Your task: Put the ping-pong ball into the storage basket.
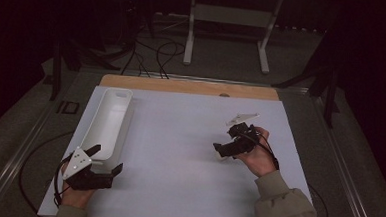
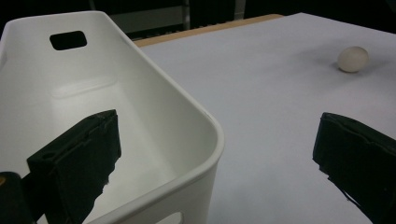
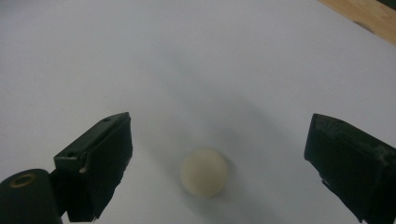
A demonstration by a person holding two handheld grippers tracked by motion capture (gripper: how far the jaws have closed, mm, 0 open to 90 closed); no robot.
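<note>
A pale cream egg (image 3: 204, 171) lies on the white table sheet, between and just ahead of the wide-apart jaws of my right gripper (image 3: 217, 135). In the high view that right gripper (image 1: 221, 149) is held low over the sheet right of centre, open and tilted down. My left gripper (image 1: 106, 159) sits at the near left, open, with one jaw over the near end of a long white bin (image 1: 108, 119). From the left gripper (image 2: 217, 133) I see the empty bin (image 2: 205, 126) with a handle slot, and the egg (image 2: 353, 59) far off to the right.
The white sheet (image 1: 177, 178) covers most of the table, and a wooden strip (image 1: 182, 85) shows at its far edge. Beyond the table, a white metal frame (image 1: 228, 15) and black cables (image 1: 158, 56) are on the floor. Dark stands flank the table.
</note>
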